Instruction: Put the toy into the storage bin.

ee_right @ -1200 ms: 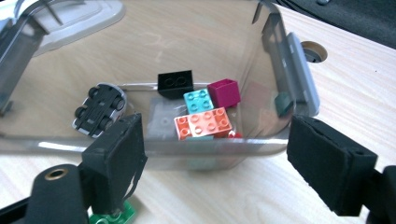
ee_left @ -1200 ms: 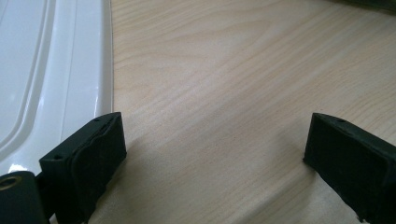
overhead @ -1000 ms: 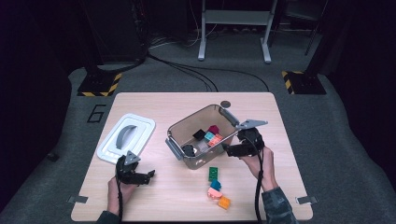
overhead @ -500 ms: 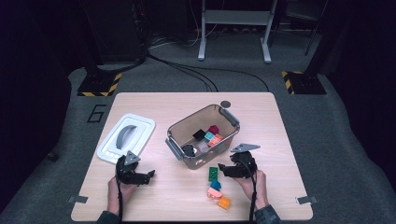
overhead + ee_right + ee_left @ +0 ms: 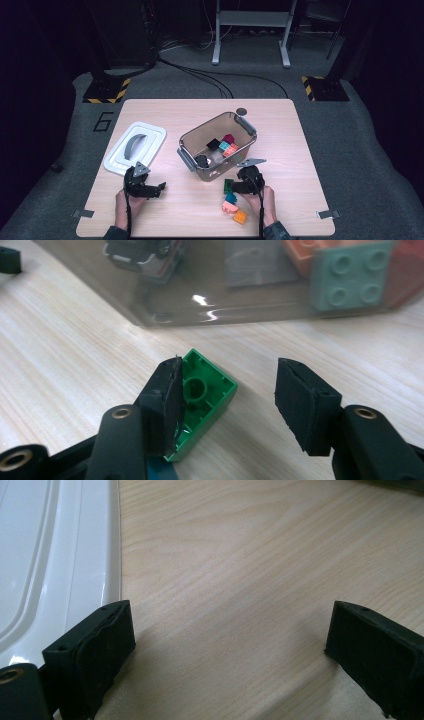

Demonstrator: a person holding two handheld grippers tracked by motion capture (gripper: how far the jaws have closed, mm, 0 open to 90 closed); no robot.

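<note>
A green brick (image 5: 207,390) lies on the wooden table just in front of the clear plastic bin (image 5: 200,285). My right gripper (image 5: 227,385) is low over it and its jaws have just been closing. The left pad (image 5: 165,395) is at the brick's side, while the right pad (image 5: 300,400) stands clear of it with bare table between. In the high view the right gripper (image 5: 239,186) is beside the green brick (image 5: 228,186), near the bin's front wall. My left gripper (image 5: 159,188) rests open on the table, nothing between its jaws (image 5: 227,630).
The bin (image 5: 215,122) holds a toy car and several coloured bricks. A white lid (image 5: 135,147) with a grey handle lies at the left, its edge (image 5: 50,555) next to my left gripper. Teal (image 5: 230,198), pink (image 5: 228,207) and orange (image 5: 240,216) bricks lie near the front edge.
My right gripper has come down from beside the bin's right end to the table in front of it, and now sits at the green brick. The left gripper has kept still.
</note>
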